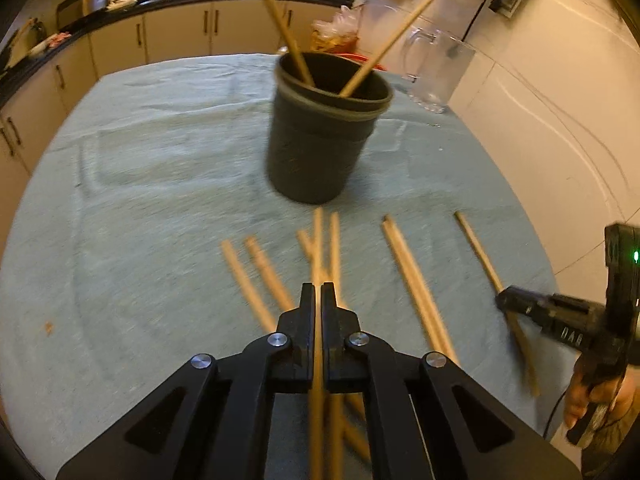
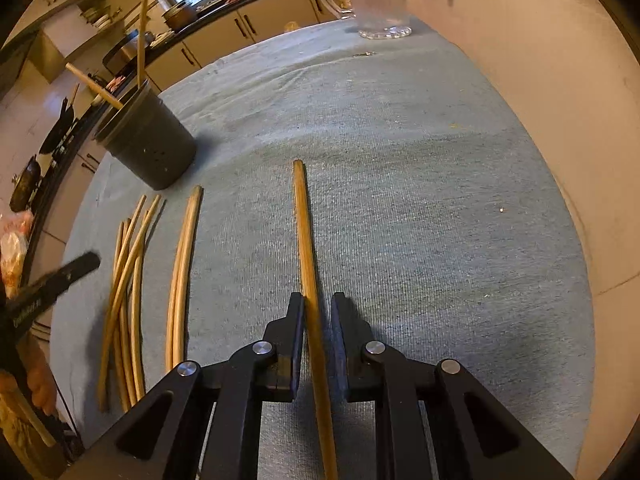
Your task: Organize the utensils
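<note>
A dark round holder [image 1: 324, 132] stands on the grey-blue cloth with two wooden chopsticks [image 1: 384, 44] leaning in it; it also shows in the right wrist view [image 2: 148, 144]. My left gripper [image 1: 317, 292] is shut on one chopstick [image 1: 318, 240] that points toward the holder. Several loose chopsticks [image 1: 416, 288] lie on the cloth around it. My right gripper [image 2: 316, 300] is open, its jaws straddling a single chopstick [image 2: 306, 240] lying on the cloth. The right gripper also shows in the left wrist view [image 1: 504, 300], low over that chopstick.
A clear glass pitcher [image 1: 436, 68] stands at the table's far right near the wall. Plastic bags [image 1: 340, 36] lie behind the holder. Kitchen cabinets and a counter run along the back. A bundle of chopsticks [image 2: 128, 292] and a pair [image 2: 182, 280] lie left of the right gripper.
</note>
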`<state>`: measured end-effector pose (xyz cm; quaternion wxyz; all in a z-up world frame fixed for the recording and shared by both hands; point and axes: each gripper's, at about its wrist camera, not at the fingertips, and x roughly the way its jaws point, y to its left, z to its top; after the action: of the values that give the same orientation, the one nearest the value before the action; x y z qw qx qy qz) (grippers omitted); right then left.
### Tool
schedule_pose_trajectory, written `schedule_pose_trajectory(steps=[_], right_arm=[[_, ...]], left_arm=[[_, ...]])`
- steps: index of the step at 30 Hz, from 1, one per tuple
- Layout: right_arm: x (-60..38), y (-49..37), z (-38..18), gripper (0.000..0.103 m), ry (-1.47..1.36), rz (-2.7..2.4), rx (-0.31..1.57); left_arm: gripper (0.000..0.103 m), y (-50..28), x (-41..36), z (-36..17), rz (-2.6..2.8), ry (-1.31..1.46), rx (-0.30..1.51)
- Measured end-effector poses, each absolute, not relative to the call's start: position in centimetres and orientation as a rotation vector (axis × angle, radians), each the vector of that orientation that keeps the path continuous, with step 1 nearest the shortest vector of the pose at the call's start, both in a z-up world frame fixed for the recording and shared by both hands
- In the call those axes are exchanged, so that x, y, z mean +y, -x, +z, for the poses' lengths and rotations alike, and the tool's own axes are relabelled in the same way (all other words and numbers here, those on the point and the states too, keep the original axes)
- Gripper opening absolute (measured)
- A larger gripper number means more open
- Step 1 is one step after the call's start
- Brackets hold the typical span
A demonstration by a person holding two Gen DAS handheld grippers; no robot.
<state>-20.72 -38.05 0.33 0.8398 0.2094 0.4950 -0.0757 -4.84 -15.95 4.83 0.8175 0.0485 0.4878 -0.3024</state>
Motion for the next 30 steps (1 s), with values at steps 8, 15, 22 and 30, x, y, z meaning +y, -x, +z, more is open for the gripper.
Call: schedule_pose_trajectory(steps=[8, 15, 22, 30], right_arm=[[-38.3, 20.8, 0.2, 0.014, -0.421, -0.139, 1.034], [-38.6, 21.1, 0.1, 0.014, -0.437, -0.128, 1.021], [-38.4, 21.2, 0.1, 0.014, -0.428, -0.136, 1.014], [-37.8, 21.3, 0.2, 0.015, -0.401, -0.155, 1.009]], left_arm=[[0.0, 3.2, -18.6, 3.3, -0.623, -0.163, 1.095], [0.0, 3.3, -18.0, 2.9, -0.577, -0.148, 1.074], [0.0, 4.0, -14.0, 3.7, -0.511, -0.12, 1.049], [0.016, 6.9, -9.4, 3.5, -0.565, -0.066, 1.049]])
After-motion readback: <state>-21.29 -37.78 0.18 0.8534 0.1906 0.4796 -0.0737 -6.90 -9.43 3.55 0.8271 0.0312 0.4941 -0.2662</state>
